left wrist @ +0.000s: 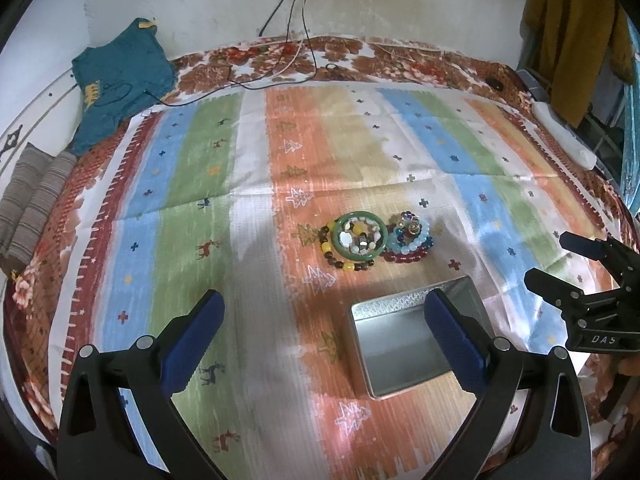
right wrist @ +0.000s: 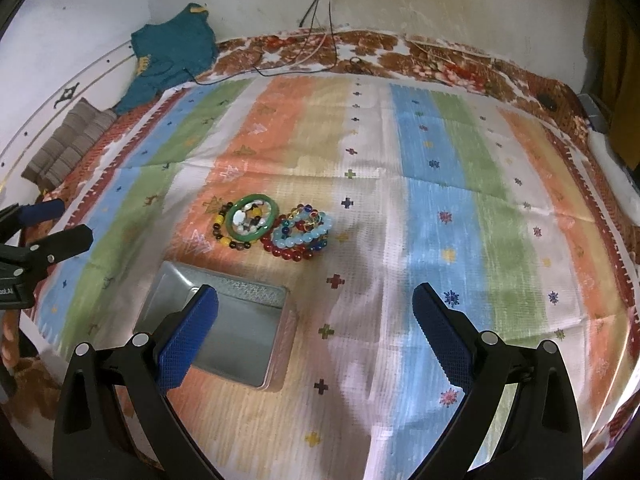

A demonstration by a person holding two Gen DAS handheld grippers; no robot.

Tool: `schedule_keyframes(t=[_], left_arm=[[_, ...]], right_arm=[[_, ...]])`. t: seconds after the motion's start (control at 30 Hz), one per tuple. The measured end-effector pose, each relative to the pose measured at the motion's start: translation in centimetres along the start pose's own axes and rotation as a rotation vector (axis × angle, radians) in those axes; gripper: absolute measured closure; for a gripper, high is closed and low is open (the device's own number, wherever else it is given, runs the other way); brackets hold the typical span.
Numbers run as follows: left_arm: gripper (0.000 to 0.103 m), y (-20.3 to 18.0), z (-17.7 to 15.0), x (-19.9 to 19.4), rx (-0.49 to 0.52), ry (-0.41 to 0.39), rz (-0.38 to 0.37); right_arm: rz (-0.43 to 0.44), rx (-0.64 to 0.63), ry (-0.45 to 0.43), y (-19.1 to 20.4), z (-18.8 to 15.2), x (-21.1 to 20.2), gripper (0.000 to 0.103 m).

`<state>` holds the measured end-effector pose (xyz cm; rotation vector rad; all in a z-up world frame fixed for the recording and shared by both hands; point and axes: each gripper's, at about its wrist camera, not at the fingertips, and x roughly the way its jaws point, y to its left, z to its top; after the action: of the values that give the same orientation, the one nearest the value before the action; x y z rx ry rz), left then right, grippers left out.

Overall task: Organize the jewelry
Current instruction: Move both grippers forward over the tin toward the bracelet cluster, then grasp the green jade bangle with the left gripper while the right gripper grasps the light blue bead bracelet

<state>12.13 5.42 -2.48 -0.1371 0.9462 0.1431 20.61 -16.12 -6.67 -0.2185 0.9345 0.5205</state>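
Tin [left wrist: 404, 354]: open, metal, rectangular, no lid on it; inside bare, nothing in it. Lies on the striped cloth [left wrist: 248, 184], at 6 o'clock from the jewelry in the left wrist view.
Bangle [left wrist: 361, 235]: green, flat on the cloth at 12 o'clock from the tin; inside its ring a bunch of pale and yellow stone beads.
Brown bracelet [left wrist: 334, 254]: dark and yellow beads, partly under the bangle, showing at its 8 o'clock.
Blue bracelets [left wrist: 414, 236]: pale and dark blue beads stacked, touching the bangle at its 3 o'clock; something small and gold lies on top.
Red bracelet [left wrist: 402, 258]: at the bottom of that stack.
Left gripper [left wrist: 324, 332]: wide open, holding nothing; its right finger overlaps the tin in view.
Right gripper [right wrist: 316, 332]: wide open, holding nothing; tin at its 9 o'clock.
Teal garment [left wrist: 120, 76]: against the wall, at 10 o'clock.
Cables [left wrist: 296, 20]: hang down the wall at 12 o'clock.
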Motion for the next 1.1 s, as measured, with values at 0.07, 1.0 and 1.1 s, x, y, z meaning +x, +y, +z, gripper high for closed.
schedule_keyframes(t=[0.07,1.0,1.1], left_arm=[[0.006,0.0,0.3,0.6,0.006,0.009,0.002],[0.006,1.0,3.6,9.3,0.035,0.120,0.009],[0.006,0.8,3.8,10.3,0.051,0.133,0.005]], right_arm=[[-0.001,0.002,0.007,-0.1,0.2,0.5,0.004],[0.002,0.040,0.098,-1.4,4.3,7.0,0.004],[-0.002,0.042,0.111,-1.5,4.6,7.8,0.004]])
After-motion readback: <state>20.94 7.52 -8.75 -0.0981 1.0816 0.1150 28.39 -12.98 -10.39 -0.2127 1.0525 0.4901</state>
